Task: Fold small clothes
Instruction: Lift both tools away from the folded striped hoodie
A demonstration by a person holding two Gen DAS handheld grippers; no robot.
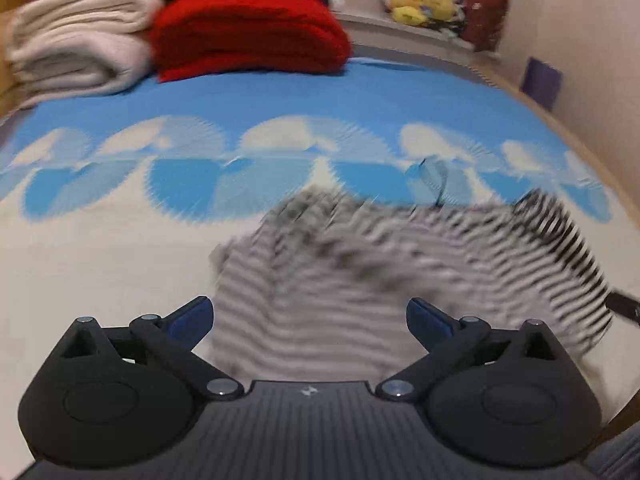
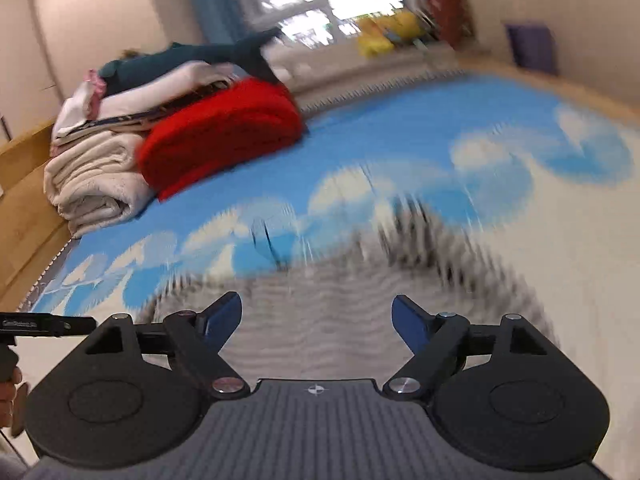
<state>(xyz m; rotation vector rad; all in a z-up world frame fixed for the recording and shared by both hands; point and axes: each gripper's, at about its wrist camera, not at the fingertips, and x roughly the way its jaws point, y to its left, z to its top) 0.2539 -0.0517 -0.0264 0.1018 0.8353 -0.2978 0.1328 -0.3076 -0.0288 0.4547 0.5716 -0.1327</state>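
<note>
A small black-and-white striped garment (image 1: 384, 272) lies rumpled on the bed's blue-and-white cloud sheet (image 1: 100, 248), blurred by motion. My left gripper (image 1: 310, 316) hovers over its near edge with the jaws wide apart and nothing between the blue pads. In the right wrist view the same striped garment (image 2: 340, 300) spreads in front of my right gripper (image 2: 318, 320), which is also open and holds nothing. A dark piece of the other gripper (image 2: 44, 326) shows at that view's left edge.
Folded cream blankets (image 1: 76, 44) and a red blanket (image 1: 248, 32) are stacked at the bed's far left corner. Yellow plush toys (image 1: 420, 4) sit on the window sill. A wall runs along the right side, and a wooden bed frame (image 2: 24, 200) along the left.
</note>
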